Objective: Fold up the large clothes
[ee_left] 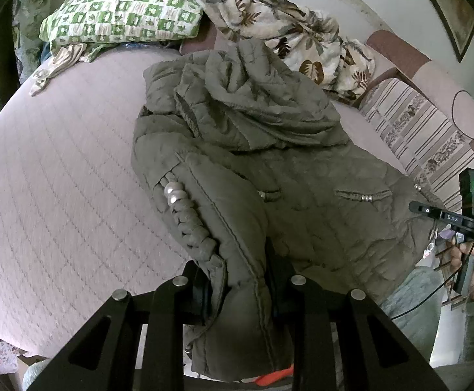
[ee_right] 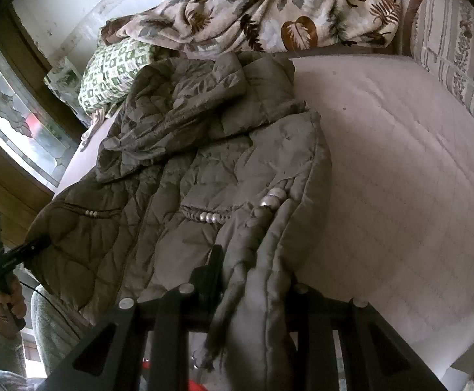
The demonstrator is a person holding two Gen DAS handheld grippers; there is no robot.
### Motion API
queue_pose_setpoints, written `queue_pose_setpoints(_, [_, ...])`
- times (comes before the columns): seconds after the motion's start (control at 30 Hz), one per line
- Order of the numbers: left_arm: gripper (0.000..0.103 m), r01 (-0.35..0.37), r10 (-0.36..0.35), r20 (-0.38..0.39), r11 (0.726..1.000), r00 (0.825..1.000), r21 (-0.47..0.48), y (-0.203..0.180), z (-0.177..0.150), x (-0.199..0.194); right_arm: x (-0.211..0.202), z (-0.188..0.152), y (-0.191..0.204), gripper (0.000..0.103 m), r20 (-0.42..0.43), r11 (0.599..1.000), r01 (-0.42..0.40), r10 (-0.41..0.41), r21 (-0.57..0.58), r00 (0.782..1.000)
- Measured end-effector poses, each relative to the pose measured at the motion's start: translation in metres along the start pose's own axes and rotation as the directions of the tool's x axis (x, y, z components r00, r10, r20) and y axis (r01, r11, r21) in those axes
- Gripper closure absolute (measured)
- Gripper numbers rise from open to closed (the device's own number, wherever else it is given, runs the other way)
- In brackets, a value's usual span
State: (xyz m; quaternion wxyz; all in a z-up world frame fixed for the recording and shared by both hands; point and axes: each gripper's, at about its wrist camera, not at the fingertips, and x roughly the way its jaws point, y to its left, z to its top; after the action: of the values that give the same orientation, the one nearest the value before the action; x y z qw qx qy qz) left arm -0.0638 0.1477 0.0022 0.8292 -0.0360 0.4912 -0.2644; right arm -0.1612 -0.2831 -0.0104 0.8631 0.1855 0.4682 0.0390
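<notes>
An olive-grey quilted jacket (ee_left: 253, 123) with pearl-like beads at its pockets lies crumpled on a pale pink quilted mattress (ee_left: 57, 163). My left gripper (ee_left: 240, 290) is shut on a padded edge of the jacket at the near side of the bed. In the right wrist view the same jacket (ee_right: 204, 163) spreads away from me. My right gripper (ee_right: 253, 290) is shut on its other near edge, and the fabric bunches up between the fingers. Each view shows the other gripper at the jacket's far corner: the right gripper (ee_left: 425, 210) and the left gripper (ee_right: 31, 247), each held by a hand.
A green-checked pillow (ee_left: 122, 9) and a leaf-print blanket (ee_left: 285, 32) lie at the head of the bed beyond the jacket. A striped cushion (ee_left: 416, 123) runs along one side. A window (ee_right: 8, 114) stands by the bed. Bare mattress (ee_right: 399, 163) flanks the jacket.
</notes>
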Motion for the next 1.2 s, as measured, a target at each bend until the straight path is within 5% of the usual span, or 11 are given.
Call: queue_pose_setpoints(1.2, [0.076,0.015,-0.014,0.035,0.999,0.999,-0.030,-0.003,0.014,-0.008,-0.009,0.028,0.010,0.078,0.042,0.999,-0.037,0.037,-0.011,0.998])
